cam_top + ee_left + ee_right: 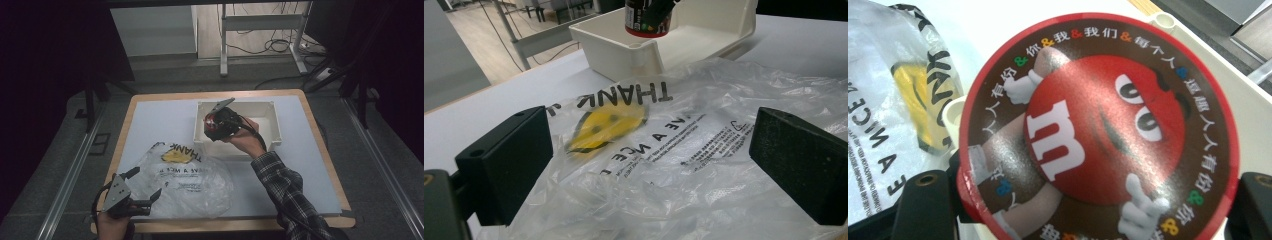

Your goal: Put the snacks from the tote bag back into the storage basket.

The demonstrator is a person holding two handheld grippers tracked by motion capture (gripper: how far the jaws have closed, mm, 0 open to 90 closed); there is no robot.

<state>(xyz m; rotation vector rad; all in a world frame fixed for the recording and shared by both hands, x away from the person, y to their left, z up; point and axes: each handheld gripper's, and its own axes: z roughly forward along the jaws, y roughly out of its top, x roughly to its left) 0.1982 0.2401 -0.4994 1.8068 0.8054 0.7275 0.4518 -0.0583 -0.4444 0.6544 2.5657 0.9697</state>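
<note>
Red candy tub [1098, 135] is sitting clamped between the right gripper [220, 120] jaws, hanging over the white bin [270, 122]. Left gripper [131, 192] jaws are standing wide open, straddling the plastic bag [684, 165] lying on the bench [150, 120].

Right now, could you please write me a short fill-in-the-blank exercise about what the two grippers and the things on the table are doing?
1. The right gripper holds a round red candy tub over the white ____.
2. The left gripper has its jaws ____.
3. The clear plastic bag bears a ____ smiley face.
4. The bag lies on the ____, outside the bin.

Missing words: bin; open; yellow; table
</note>
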